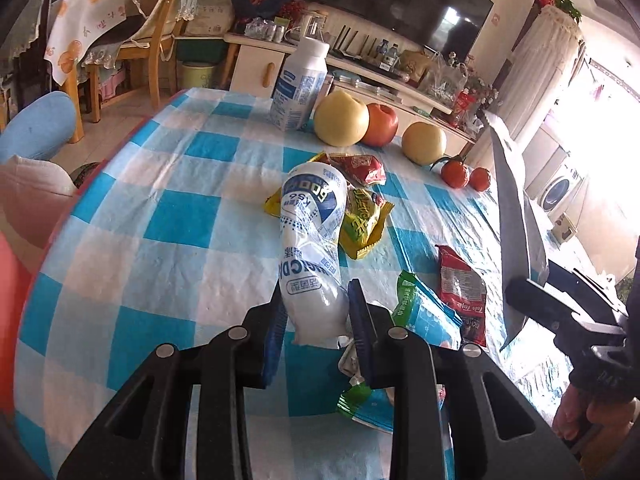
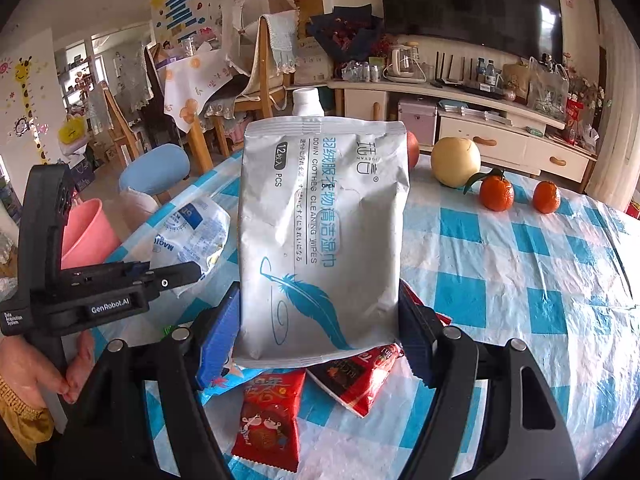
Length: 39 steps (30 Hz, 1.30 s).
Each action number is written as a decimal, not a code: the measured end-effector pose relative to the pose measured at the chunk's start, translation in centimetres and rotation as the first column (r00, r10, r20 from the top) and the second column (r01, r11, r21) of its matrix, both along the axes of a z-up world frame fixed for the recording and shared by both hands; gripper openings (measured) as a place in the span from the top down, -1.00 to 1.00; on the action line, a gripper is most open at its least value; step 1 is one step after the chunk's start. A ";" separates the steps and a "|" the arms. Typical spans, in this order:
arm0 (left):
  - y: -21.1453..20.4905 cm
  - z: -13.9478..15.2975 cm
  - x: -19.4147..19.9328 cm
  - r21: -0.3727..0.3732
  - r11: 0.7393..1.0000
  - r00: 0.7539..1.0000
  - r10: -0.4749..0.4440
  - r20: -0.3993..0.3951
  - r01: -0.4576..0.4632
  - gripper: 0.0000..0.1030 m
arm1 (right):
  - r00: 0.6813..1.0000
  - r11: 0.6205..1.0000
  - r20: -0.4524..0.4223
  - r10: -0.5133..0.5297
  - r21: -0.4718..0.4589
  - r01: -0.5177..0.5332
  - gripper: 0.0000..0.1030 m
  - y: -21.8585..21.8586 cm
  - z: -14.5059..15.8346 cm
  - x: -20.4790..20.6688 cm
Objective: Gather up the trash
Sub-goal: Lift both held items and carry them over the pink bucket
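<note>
My left gripper [image 1: 316,312] had its fingers [image 1: 276,320] pinched tight on the crumpled white-and-blue wrapper [image 1: 310,248], lifted clear of the checked surface [image 1: 168,200]. My right gripper [image 2: 320,320] had its fingers [image 2: 218,332] set wide but pressed against both edges of the silver wipes pouch [image 2: 320,216], held upright above the surface. So both pieces of trash were in hand, and what was left, as I judged it, was the carry to a bin.

The pink bucket [image 2: 86,228] off the surface's edge looked the likely target, though I couldn't be sure. To do the carry well I reckoned I should keep both grips firm, since the wrapper was slippery film and the pouch was held only by its lower end and could tip forward. I'd swing both loads over the edge together, staying high enough to clear the loose packets and well away from the upright milk bottle [image 1: 300,84] and the fruit.

The left view showed what the right one hid: the yellow packet [image 1: 366,220], the green-and-blue sachet [image 1: 424,308] and the red packet [image 1: 462,292] waiting on the surface, plus the pouch seen edge-on. The right view gave the pouch's printed face, the bucket, two red packets [image 2: 272,420] under the pouch, and my left gripper from the side.
</note>
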<state>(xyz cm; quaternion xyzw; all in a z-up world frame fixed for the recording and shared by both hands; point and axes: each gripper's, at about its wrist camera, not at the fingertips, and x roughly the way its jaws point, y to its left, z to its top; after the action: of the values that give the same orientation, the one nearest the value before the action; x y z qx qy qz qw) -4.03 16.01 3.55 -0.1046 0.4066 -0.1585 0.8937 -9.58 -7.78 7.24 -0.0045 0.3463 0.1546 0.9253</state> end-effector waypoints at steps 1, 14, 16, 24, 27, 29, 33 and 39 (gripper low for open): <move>0.3 0.2 -0.1 -0.003 1.000 1.000 0.006 0.005 -0.006 0.39 | 1.000 1.000 -0.003 0.004 -0.004 -0.004 -0.40 0.3 0.0 -0.1; 5.7 3.3 -1.3 0.001 0.992 0.989 0.123 0.078 -0.124 0.39 | 0.995 0.995 -0.036 0.094 -0.037 -0.095 -0.40 6.4 0.1 -0.8; 6.7 3.9 -1.4 0.010 0.989 0.985 0.147 0.090 -0.149 0.39 | 0.992 0.991 -0.033 0.125 -0.047 -0.126 -0.40 8.0 0.3 -0.9; 11.5 5.7 -2.2 0.012 0.962 0.955 0.269 0.126 -0.272 0.39 | 0.974 0.974 -0.026 0.226 -0.026 -0.227 -0.40 14.2 1.5 -0.1; 13.3 6.3 -2.5 0.019 0.946 0.939 0.318 0.131 -0.323 0.39 | 0.963 0.963 -0.019 0.270 -0.021 -0.270 -0.40 16.9 2.1 0.2; 15.1 6.6 -2.7 0.025 0.929 0.922 0.364 0.129 -0.370 0.39 | 0.953 0.953 -0.018 0.302 -0.017 -0.302 -0.40 18.9 2.4 0.5; 18.8 7.0 -3.4 0.030 0.884 0.879 0.460 0.126 -0.467 0.39 | 0.931 0.931 -0.010 0.366 -0.018 -0.366 -0.40 22.8 3.2 0.7; 24.9 6.5 -4.5 0.037 0.794 0.793 0.602 0.092 -0.607 0.39 | 0.886 0.886 -0.008 0.464 -0.023 -0.464 -0.40 29.2 3.8 1.1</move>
<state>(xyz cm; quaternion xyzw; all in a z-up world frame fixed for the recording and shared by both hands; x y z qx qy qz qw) -8.55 40.86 10.01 -0.1939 0.3229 0.1448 0.9150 -8.52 21.44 11.03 -0.0983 0.3382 0.3669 0.8610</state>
